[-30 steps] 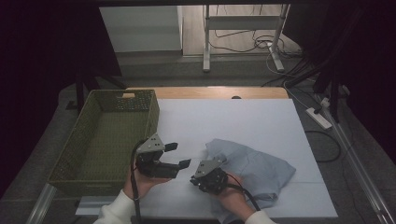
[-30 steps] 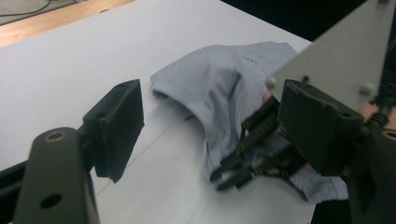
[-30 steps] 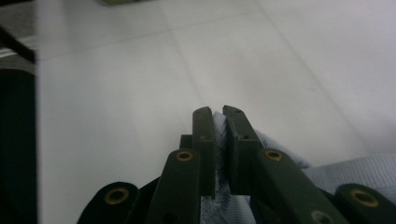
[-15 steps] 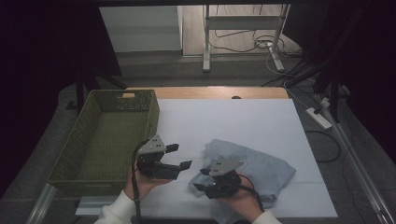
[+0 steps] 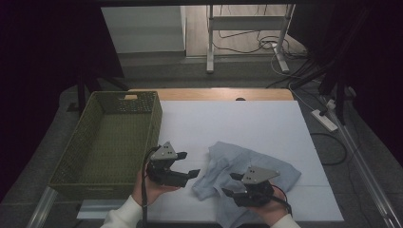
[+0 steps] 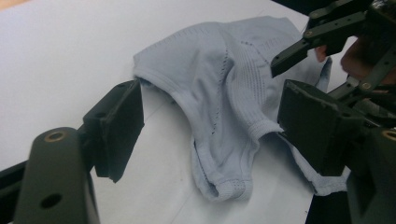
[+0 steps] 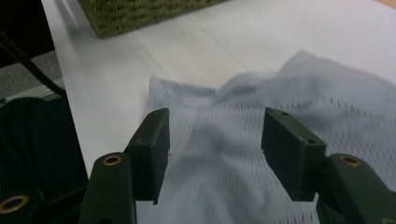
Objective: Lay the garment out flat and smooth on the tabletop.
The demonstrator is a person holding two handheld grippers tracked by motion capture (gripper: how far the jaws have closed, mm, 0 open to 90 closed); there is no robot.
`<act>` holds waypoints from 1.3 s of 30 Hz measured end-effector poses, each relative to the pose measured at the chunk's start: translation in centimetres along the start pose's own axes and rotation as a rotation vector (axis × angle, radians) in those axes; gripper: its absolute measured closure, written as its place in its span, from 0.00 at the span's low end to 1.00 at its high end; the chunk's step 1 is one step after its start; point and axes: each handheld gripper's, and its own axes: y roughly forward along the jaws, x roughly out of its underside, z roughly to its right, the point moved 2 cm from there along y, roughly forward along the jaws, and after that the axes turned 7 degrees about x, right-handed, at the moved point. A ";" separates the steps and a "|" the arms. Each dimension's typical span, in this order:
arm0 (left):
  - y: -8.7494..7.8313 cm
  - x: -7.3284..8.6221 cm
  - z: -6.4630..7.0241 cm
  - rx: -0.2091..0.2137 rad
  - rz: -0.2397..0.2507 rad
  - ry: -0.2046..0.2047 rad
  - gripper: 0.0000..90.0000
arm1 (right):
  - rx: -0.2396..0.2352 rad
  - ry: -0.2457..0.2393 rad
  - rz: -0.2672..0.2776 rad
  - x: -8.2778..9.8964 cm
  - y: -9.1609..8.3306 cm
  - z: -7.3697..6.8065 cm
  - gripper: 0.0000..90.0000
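Pale blue mesh garment [image 5: 247,168] lying crumpled on the white counter [image 5: 237,123], near its front edge, right of the green woven basket [image 5: 111,137]. Long axis running from front-left to back-right in the high view, ribbed hem toward the left tongs [image 5: 190,171]. No label or writing readable. Left tongs spread, empty, just beside the cloth. Right tongs [image 5: 231,185] over the garment, just opened, gripping nothing.
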 end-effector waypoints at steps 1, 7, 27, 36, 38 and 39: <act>0.1 0.1 0.0 0.001 -0.004 -0.003 0.26 | 0.001 0.003 -0.007 0.2 -0.1 0.0 0.47; 1.0 0.8 -0.4 0.010 -0.041 -0.015 0.26 | 0.014 -0.001 -0.034 1.2 -0.4 0.0 0.46; 4.0 2.8 -0.8 0.046 -0.174 -0.038 0.26 | 0.023 -0.023 -0.053 2.1 -1.2 -0.5 0.45; 5.0 3.7 -1.0 0.070 -0.222 -0.043 0.26 | -0.013 -0.065 -0.092 2.1 -0.4 -2.2 0.44; 5.2 3.8 -0.9 0.076 -0.234 -0.042 0.26 | -0.025 -0.083 -0.102 2.0 -0.2 -2.8 0.44; 5.3 3.9 -0.9 0.079 -0.242 -0.042 0.26 | -0.032 -0.089 -0.110 2.0 -0.1 -3.1 0.43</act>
